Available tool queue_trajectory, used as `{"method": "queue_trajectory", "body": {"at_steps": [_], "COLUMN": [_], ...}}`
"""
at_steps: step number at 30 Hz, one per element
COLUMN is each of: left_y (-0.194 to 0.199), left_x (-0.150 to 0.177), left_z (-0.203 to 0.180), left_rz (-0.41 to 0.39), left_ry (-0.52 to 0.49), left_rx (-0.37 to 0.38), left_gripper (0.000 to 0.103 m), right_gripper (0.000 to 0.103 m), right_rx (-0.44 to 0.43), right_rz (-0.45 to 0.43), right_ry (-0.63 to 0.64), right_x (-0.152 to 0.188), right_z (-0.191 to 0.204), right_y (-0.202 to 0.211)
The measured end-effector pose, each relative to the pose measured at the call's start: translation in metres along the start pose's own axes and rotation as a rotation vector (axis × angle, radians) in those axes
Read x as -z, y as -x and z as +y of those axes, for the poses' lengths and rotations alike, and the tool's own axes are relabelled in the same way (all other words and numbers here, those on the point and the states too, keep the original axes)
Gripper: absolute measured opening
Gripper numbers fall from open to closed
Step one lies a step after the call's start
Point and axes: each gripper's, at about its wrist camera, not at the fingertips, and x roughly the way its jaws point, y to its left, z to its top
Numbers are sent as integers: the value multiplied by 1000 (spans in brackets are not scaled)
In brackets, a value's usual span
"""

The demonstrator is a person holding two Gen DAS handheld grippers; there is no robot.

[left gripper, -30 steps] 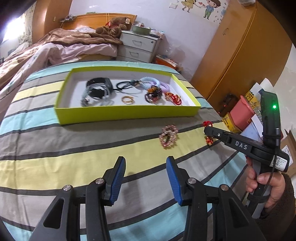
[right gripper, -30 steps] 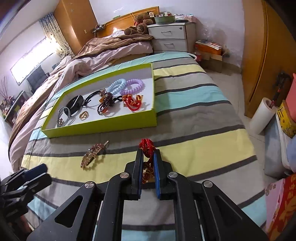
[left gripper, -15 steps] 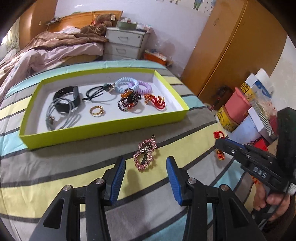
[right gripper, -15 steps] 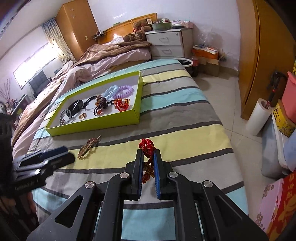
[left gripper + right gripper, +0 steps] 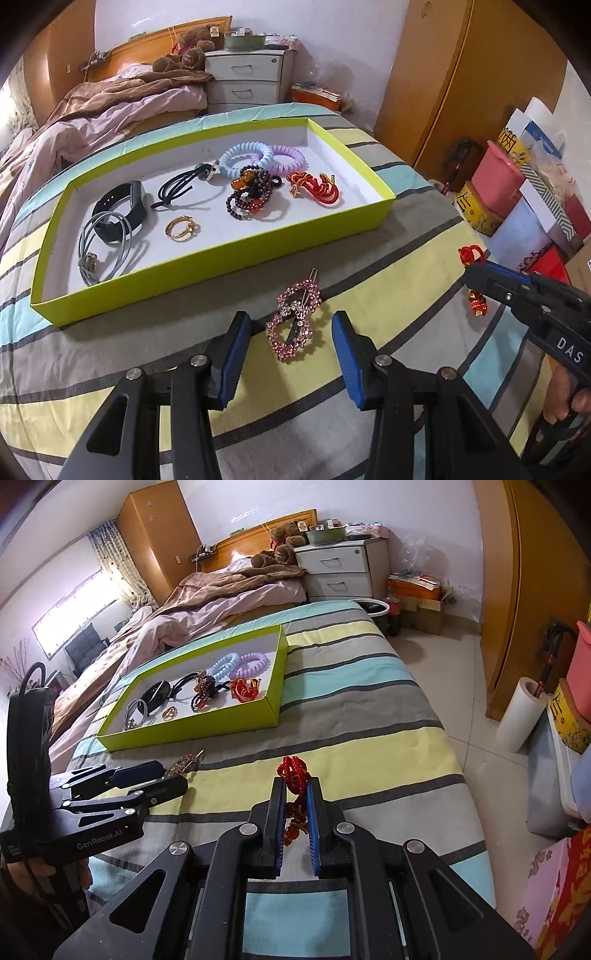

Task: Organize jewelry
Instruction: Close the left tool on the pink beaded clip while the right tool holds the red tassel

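The left tool point(image 5: 291, 343) stands wide open and holds nothing. Its blue pads flank the pink rhinestone hair clip point(image 5: 295, 321) without touching it; the clip lies flat on the striped bedspread point(image 5: 184, 369), just on the near side of the tray. In the right wrist view the same tool point(image 5: 170, 775) appears at the left, its fingers pointing toward the clip.

The right tool point(image 5: 295, 786) is nearly closed, gripping a red knotted cord ornament point(image 5: 293, 771). The red knot projects beyond the fingertips; amber-coloured beads hang between the pads. In the left wrist view this ornament point(image 5: 471, 254) is seen at the right, held above the bedspread, with a gold-and-red end dangling below the tool point(image 5: 484, 277). A hand point(image 5: 569, 395) holds the tool's handle at the right edge.

The yellow-green tray point(image 5: 207, 266) sits on the bedspread, on the far side of the clip. Contents, left to right:
- grey cord point(image 5: 107, 247) at the near left
- black wristband point(image 5: 122, 210) touching the grey cord
- gold ring point(image 5: 181, 229)
- black hair tie point(image 5: 181, 188)
- dark bead bracelets point(image 5: 251, 195) in the centre
- blue spiral hair tie point(image 5: 243, 158) and purple spiral hair tie point(image 5: 284, 160), far side, overlapping
- red cord bracelet point(image 5: 317, 186) at the right
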Motion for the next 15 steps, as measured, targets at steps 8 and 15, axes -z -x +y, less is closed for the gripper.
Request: {"method": "queue_trajectory", "body": {"at_steps": [8, 15], "left_y": [-3, 1], "left_x": [-1, 0], "left_z": [-8, -6], "left_rz": [-1, -10], "left_ry": [-19, -8], "left_rx": [-52, -59], "left_gripper": [45, 27], "right_gripper": [11, 11], "right_rx": [-10, -7], "right_rz": [-2, -1], "right_ry": [0, 0], "right_x": [0, 1], "right_z": [1, 1], "right_y": [-1, -2]}}
